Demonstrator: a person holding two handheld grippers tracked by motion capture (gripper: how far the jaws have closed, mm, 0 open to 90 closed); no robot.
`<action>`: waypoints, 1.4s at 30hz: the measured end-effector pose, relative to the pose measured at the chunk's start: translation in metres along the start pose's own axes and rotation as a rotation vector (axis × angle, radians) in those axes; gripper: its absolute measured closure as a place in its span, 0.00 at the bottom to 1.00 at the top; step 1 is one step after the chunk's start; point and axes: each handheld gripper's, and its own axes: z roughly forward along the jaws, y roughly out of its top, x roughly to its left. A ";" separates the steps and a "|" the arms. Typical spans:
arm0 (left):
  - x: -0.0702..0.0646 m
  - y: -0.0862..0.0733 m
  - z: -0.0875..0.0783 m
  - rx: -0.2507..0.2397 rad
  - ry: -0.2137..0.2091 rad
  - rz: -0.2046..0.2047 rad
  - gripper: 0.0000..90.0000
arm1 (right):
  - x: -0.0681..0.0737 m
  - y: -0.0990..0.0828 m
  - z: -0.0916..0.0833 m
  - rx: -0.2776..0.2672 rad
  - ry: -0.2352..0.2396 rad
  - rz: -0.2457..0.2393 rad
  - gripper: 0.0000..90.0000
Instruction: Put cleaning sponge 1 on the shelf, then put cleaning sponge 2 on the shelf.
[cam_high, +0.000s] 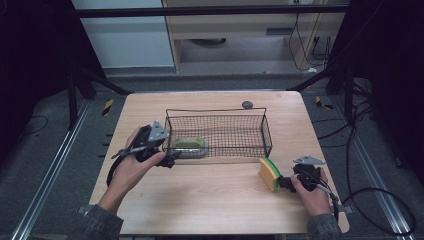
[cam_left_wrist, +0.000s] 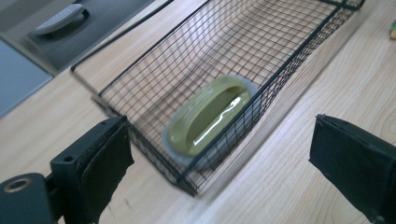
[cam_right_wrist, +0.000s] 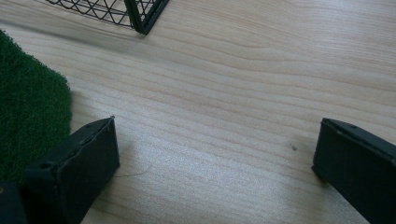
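A black wire basket (cam_high: 235, 131) stands in the middle of the wooden table. At its left end lies an olive-green scrubber with a handle on a grey base (cam_high: 188, 145). My left gripper (cam_high: 169, 161) hovers at the basket's front left corner, outside the wire. In the left gripper view its jaws (cam_left_wrist: 219, 140) stand wide open, and the scrubber (cam_left_wrist: 210, 116) lies ahead behind the mesh (cam_left_wrist: 261, 42). A yellow sponge with a green pad (cam_high: 269, 173) stands on edge at the front right. My right gripper (cam_high: 281, 183) is open beside it; the green pad (cam_right_wrist: 28, 107) lies outside its left jaw, and bare wood shows between the jaws (cam_right_wrist: 215, 140).
A small grey round knob (cam_high: 247, 104) sits at the table's far edge behind the basket. The basket's front right corner (cam_right_wrist: 144, 18) is just ahead of the right gripper. Bare tabletop (cam_high: 210, 195) spreads along the front between both hands.
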 end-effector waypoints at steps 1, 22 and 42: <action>0.002 -0.010 -0.003 -0.010 0.003 -0.029 0.05 | 0.000 0.000 0.000 0.000 0.000 0.000 0.01; 0.020 -0.123 0.037 0.105 0.014 -0.270 0.05 | -0.007 -0.003 -0.061 0.086 0.032 -0.066 0.12; 0.008 -0.138 0.057 0.085 0.024 -0.291 0.00 | 0.046 0.024 -0.106 0.168 0.129 -0.223 0.17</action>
